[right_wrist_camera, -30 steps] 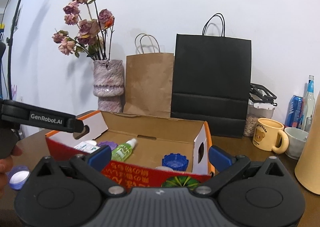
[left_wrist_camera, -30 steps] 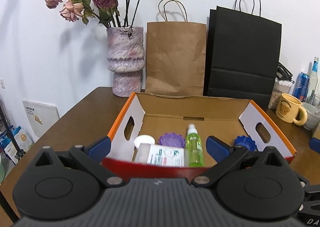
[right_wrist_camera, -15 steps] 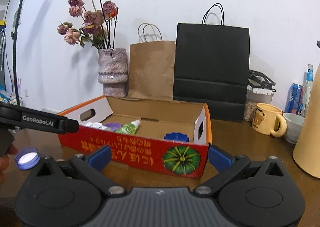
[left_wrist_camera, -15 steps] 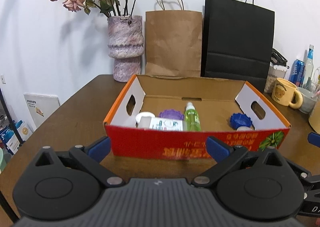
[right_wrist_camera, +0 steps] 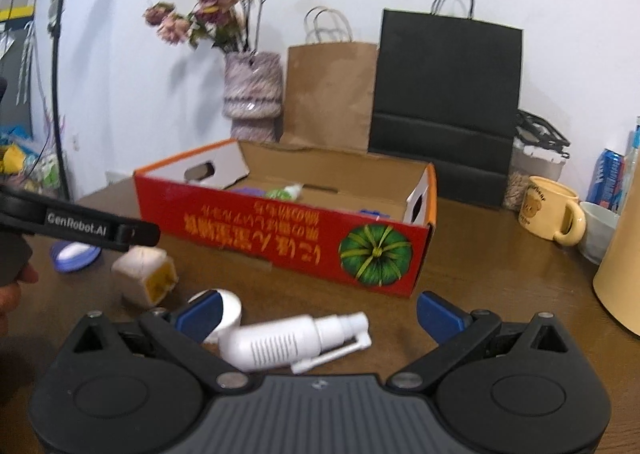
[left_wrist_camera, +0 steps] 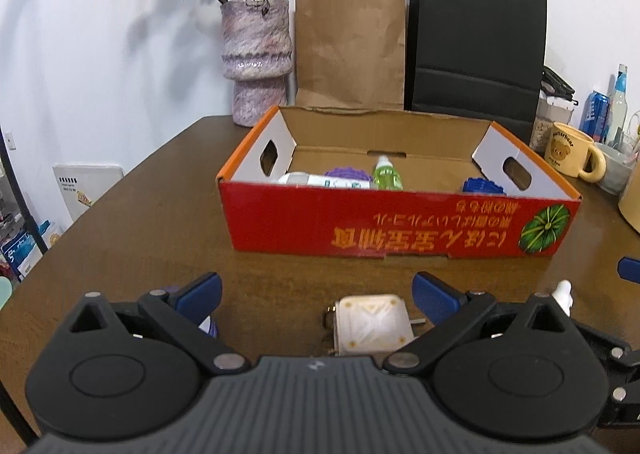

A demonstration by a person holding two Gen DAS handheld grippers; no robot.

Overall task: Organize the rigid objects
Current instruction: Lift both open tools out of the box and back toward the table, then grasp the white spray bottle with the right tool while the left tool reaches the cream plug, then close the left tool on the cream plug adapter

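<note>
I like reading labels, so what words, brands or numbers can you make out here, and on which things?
"GenRobot.AI": on the black arm of the left tongs.
Orange Japanese print, upside down, on the red cardboard box: not readable.
Small print above the bear on the yellow mug: too small.
Blue can: logo blurred.

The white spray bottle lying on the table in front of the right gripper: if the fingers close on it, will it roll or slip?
The white spray bottle lies on its side with a round, smooth-looking body, so it could probably roll on the table if nudged. Its thin nozzle arm sticks out sideways, which may limit rolling but looks fragile. The right gripper stands open around it; gripping the ribbed body seems safest.
</note>
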